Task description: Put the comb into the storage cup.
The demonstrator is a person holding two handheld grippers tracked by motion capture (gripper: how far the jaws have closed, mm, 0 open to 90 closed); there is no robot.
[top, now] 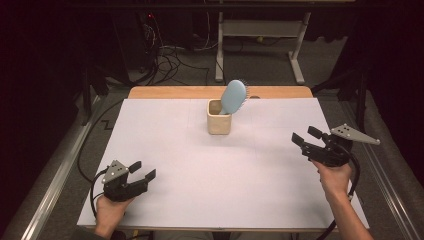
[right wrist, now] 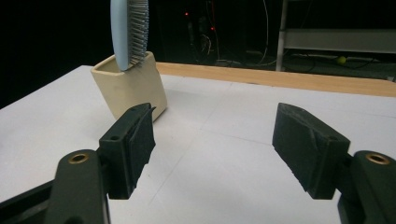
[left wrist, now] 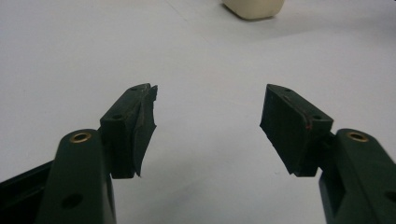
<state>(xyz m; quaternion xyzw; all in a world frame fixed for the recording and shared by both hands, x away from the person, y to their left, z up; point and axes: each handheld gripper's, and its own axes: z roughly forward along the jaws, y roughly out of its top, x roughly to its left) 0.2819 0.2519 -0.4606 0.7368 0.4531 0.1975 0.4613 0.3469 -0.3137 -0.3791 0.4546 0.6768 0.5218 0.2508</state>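
A: Where's the work now?

B: The blue hairbrush (top: 233, 96) stands handle-down in the cream cup (top: 219, 123) at the far middle of the counter (top: 200, 170), its bristled head leaning toward the right. Both claws are well apart from it. The right claw (top: 304, 136) is raised at the right edge, released, nothing between its jaws. The left claw (top: 141, 170) sits low near the front left, also spread and empty.

A: So how would you go in?

B: I'd judge the right claw is better placed. Come in level, close across the brush's head or neck above the rim, then lift straight up so the cup doesn't tip. The left could steady the cup's wall
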